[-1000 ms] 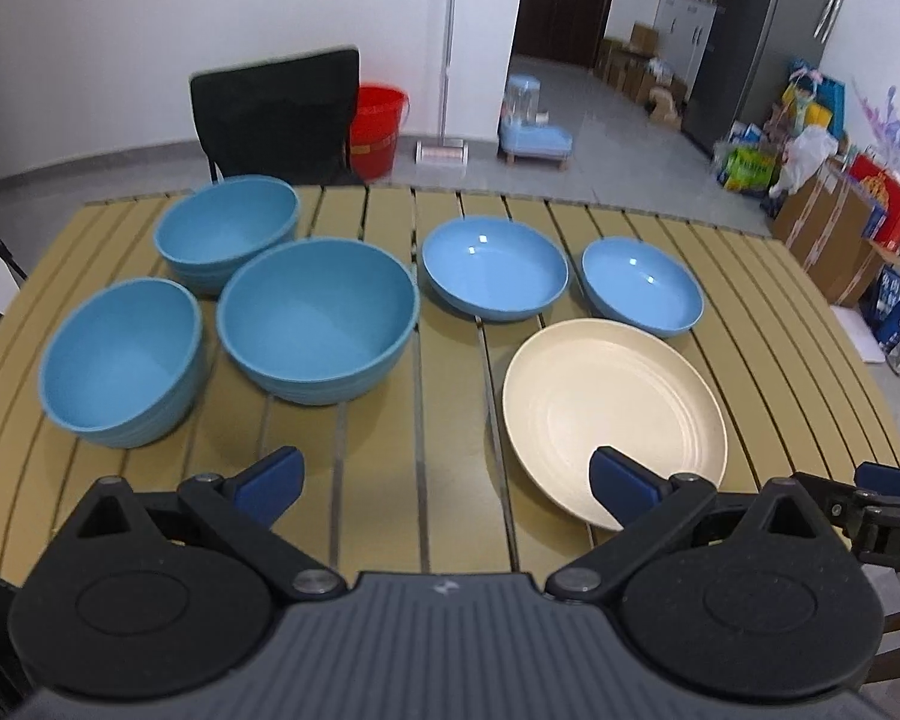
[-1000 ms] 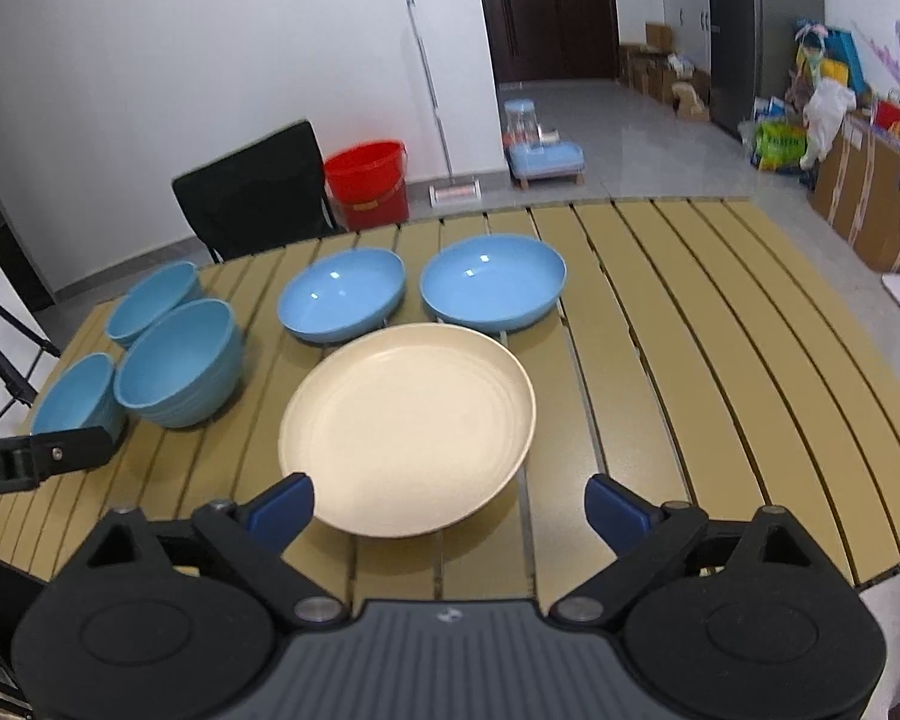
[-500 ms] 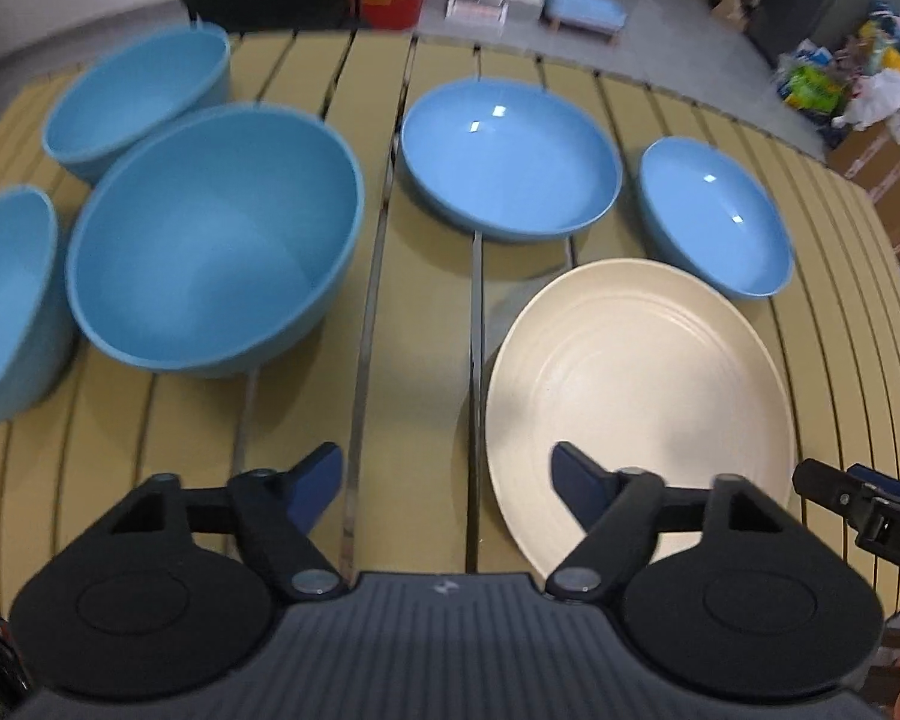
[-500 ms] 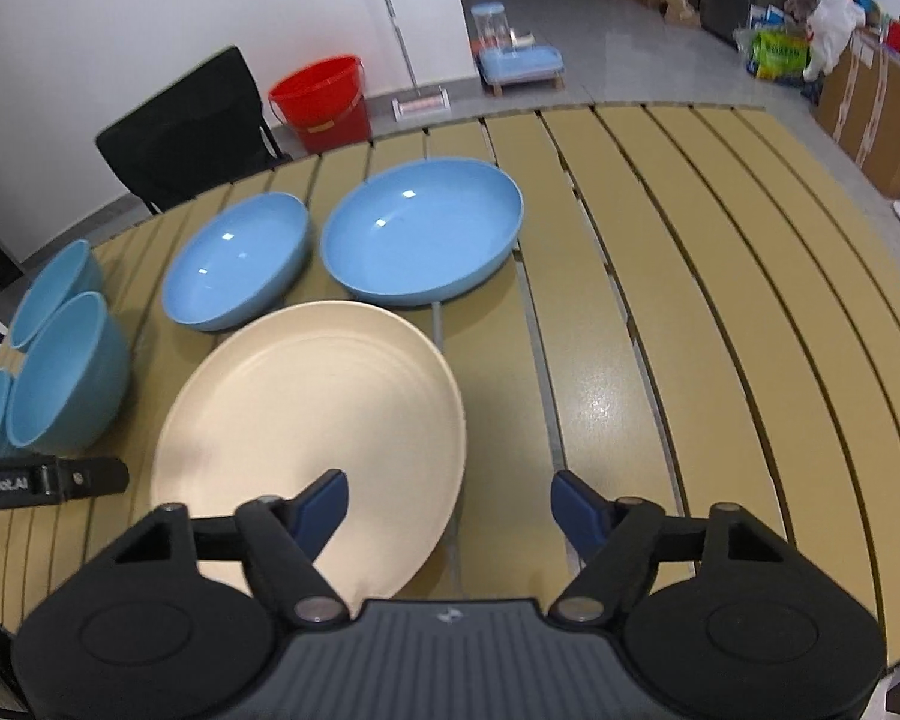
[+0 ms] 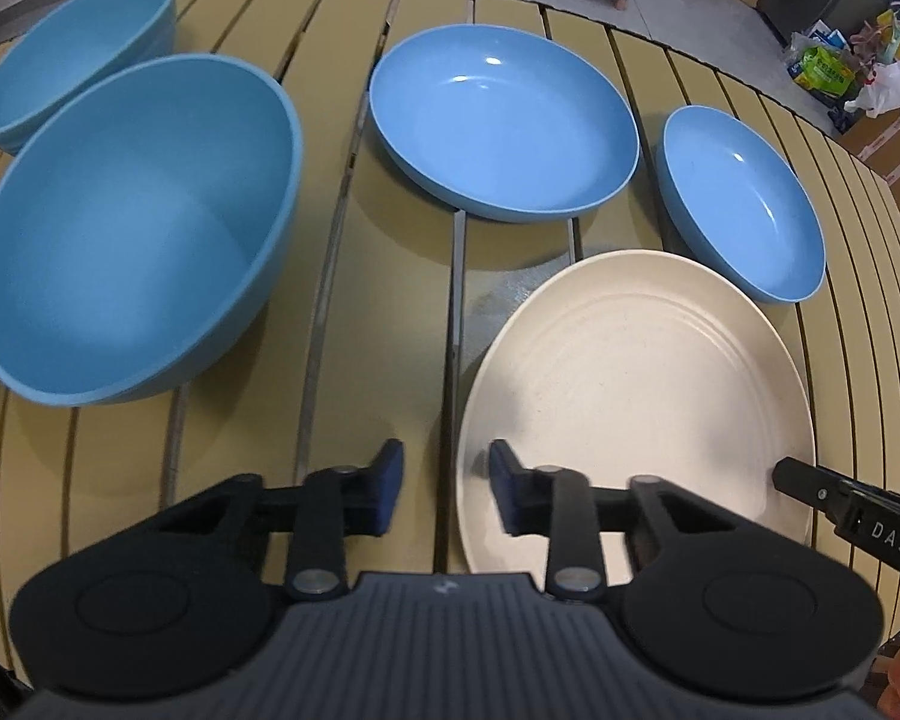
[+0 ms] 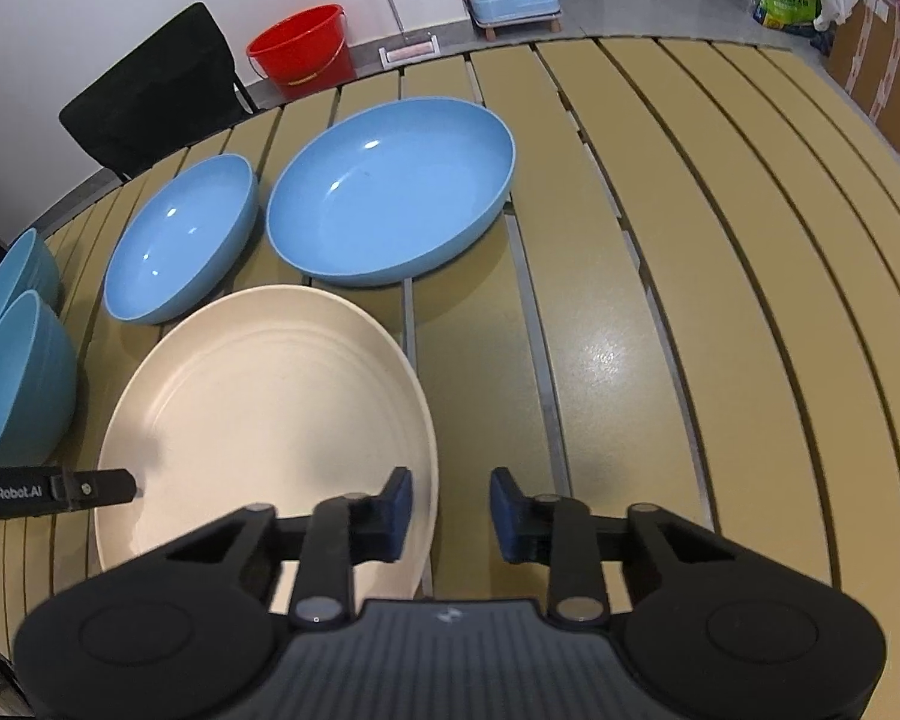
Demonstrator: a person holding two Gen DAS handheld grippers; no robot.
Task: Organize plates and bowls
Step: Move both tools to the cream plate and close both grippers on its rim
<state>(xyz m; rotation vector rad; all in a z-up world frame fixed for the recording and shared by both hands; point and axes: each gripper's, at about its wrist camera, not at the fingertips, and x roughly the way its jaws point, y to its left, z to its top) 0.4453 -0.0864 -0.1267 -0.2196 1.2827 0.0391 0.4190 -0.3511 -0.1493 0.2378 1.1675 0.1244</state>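
A cream plate [image 5: 636,384] [image 6: 258,414] lies at the near middle of the slatted table [image 5: 390,324]. My left gripper [image 5: 444,483] is open, its jaws straddling the plate's left rim. My right gripper [image 6: 450,507] is open, its jaws straddling the plate's right rim. Behind the plate sit a large blue plate [image 5: 501,120] [image 6: 390,186] and a smaller blue plate [image 5: 744,198] [image 6: 180,240]. A big blue bowl [image 5: 132,222] [image 6: 18,378] and a second blue bowl [image 5: 72,48] [image 6: 12,282] sit to the left.
A black chair [image 6: 150,96] and a red bucket [image 6: 303,48] stand beyond the table's far edge. Boxes and bags [image 5: 858,78] are on the floor at right. The right part of the table [image 6: 720,300] shows bare slats.
Both grippers have moved forward and down to the cream plate and narrowed their jaws around its opposite rims. The dishes have not moved.
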